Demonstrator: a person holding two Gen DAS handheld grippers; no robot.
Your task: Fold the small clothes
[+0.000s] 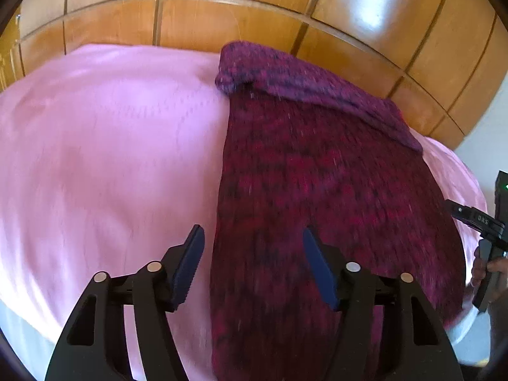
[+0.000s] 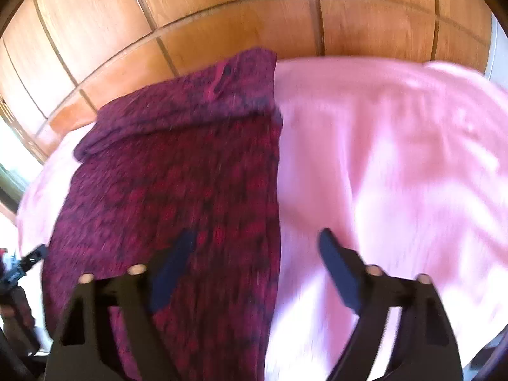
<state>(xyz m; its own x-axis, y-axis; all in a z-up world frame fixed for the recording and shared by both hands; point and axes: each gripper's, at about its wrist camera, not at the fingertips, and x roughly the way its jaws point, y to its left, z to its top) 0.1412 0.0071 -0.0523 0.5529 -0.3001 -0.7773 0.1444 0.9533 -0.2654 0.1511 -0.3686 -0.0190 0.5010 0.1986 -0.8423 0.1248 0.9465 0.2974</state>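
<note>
A dark red and purple knitted garment (image 1: 317, 184) lies flat on a pink sheet (image 1: 104, 158), its far end folded back into a thick band (image 1: 285, 76). My left gripper (image 1: 252, 238) is open and empty, hovering over the garment's near left edge. In the right wrist view the same garment (image 2: 177, 190) lies left of centre on the pink sheet (image 2: 397, 174). My right gripper (image 2: 255, 247) is open and empty, above the garment's near right edge. The right gripper also shows at the right edge of the left wrist view (image 1: 485, 238).
A wooden panelled headboard or wardrobe (image 1: 254, 9) rises behind the bed and also fills the back of the right wrist view (image 2: 222, 16). The other hand-held gripper shows at the left edge of the right wrist view (image 2: 22, 266). The bed edge curves away at both sides.
</note>
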